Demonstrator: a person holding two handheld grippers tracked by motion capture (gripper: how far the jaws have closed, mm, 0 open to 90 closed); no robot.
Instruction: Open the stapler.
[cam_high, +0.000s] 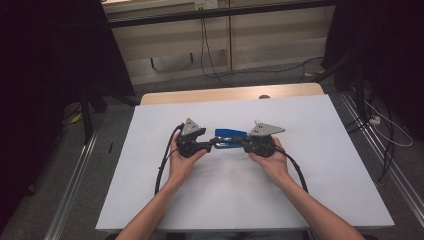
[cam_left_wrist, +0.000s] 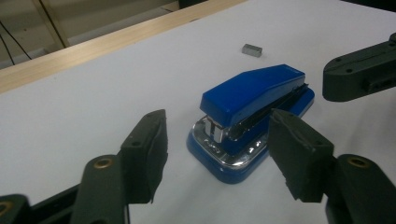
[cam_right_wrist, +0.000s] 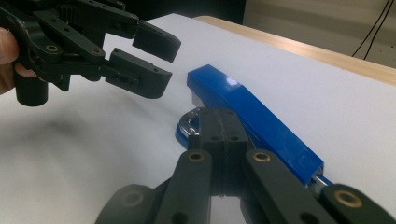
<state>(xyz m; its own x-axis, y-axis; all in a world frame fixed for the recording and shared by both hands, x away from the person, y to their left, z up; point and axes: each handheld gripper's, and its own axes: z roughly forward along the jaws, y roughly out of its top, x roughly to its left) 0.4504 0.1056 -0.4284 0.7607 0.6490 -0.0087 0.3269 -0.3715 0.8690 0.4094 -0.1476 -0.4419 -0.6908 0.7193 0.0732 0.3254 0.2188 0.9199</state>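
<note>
While a person's two hands rest on a white table (cam_high: 150, 200), each holds a black two-jaw gripper aimed inward at a blue stapler (cam_high: 229, 138) lying flat between them, near the middle of the table.

The left gripper (cam_left_wrist: 217, 144) has its jaws spread wide apart, one on either side of the stapler's front end, where the metal staple plate shows; neither jaw touches it. In the right gripper view this same gripper (cam_right_wrist: 142, 56) hangs just above and beside the stapler (cam_right_wrist: 254, 121).

The right gripper (cam_right_wrist: 224, 135) has its jaws pressed together. They sit low against the side of the stapler's base, but whether they pinch an edge of it or merely rest against it cannot be told. In the left gripper view, a jaw of it (cam_left_wrist: 362, 74) reaches in from the right, near the stapler's (cam_left_wrist: 252, 116) back end.

A small grey block (cam_left_wrist: 252, 49), perhaps a strip of staples, lies on the table beyond the stapler.

The stapler looks rigid and fairly heavy for its size, with a smooth, glossy plastic top that could slip. Its top arm is hinged and sprung, so squeezing top to bottom would press it down. Gripping across the two long sides of the base seems the steadiest hold.
</note>
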